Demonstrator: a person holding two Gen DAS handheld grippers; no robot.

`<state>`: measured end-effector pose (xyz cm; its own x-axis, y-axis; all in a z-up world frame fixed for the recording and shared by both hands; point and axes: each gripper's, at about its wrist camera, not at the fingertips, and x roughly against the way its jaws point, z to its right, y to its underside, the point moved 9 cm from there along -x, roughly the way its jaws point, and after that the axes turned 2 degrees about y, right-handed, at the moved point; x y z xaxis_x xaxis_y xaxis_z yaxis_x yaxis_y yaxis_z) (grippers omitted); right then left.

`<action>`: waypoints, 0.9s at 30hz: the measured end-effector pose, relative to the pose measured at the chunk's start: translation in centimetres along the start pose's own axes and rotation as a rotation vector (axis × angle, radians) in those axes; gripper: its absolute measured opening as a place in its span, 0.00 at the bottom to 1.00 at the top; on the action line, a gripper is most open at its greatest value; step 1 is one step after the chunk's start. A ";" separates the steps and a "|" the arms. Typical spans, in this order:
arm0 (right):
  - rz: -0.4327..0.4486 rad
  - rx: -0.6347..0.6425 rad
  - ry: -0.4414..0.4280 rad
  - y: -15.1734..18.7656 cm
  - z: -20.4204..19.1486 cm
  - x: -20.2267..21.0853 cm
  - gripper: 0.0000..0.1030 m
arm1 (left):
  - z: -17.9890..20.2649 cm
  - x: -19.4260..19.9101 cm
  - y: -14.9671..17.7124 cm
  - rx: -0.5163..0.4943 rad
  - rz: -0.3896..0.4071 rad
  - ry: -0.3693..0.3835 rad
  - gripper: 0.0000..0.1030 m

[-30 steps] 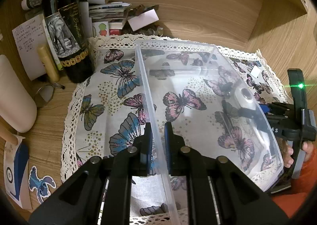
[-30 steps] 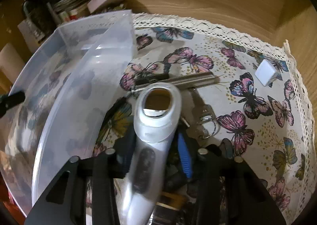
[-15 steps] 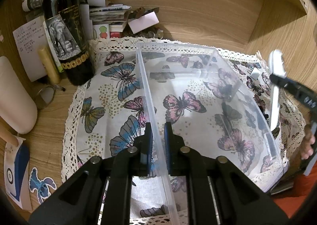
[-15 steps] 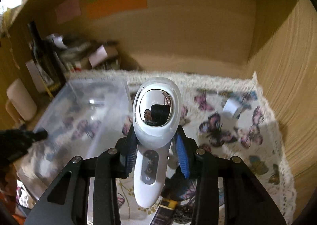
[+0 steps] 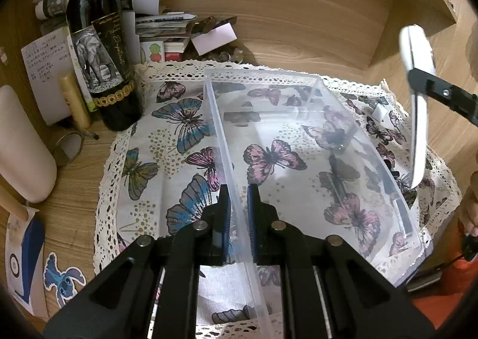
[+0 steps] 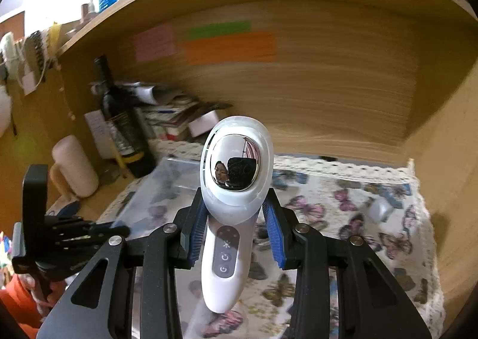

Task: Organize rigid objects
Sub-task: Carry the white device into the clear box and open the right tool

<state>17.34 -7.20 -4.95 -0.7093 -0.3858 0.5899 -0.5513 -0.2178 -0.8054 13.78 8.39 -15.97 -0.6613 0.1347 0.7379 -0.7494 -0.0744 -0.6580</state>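
A clear plastic bin (image 5: 313, 142) stands on the butterfly cloth (image 5: 167, 142). My left gripper (image 5: 238, 213) is shut on the bin's left wall near the front edge. My right gripper (image 6: 236, 234) is shut on a white handheld device (image 6: 231, 219) with a mirrored oval head and three buttons on its handle. It holds the device upright, well above the cloth. In the left wrist view the device (image 5: 416, 112) hangs in the air at the far right, above the bin's right side. The bin (image 6: 167, 189) shows blurred below in the right wrist view.
A dark wine bottle (image 5: 101, 49), stacked papers (image 5: 161, 28) and a cream cylinder (image 5: 21, 147) crowd the back left. A small white cube (image 5: 380, 113) lies on the cloth at the right. Wooden walls close in the back and right.
My right gripper has lifted the white device off the cloth and tilted it upright, high above the bin's right side. The left gripper has kept its hold on the bin wall.
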 end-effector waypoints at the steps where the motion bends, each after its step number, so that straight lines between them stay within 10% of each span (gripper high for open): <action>1: -0.005 0.008 -0.009 0.0 -0.5 -0.3 0.33 | 0.0 0.0 0.0 -0.002 0.001 0.002 0.11; 27: -0.232 0.121 -0.042 4.7 -4.5 -7.5 0.37 | 0.0 -0.1 0.0 -0.008 0.008 0.026 0.11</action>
<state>18.09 -1.28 -12.94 -0.5497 -0.3496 0.7587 -0.6385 -0.4099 -0.6514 13.85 8.40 -16.05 -0.6664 0.1596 0.7283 -0.7434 -0.0678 -0.6654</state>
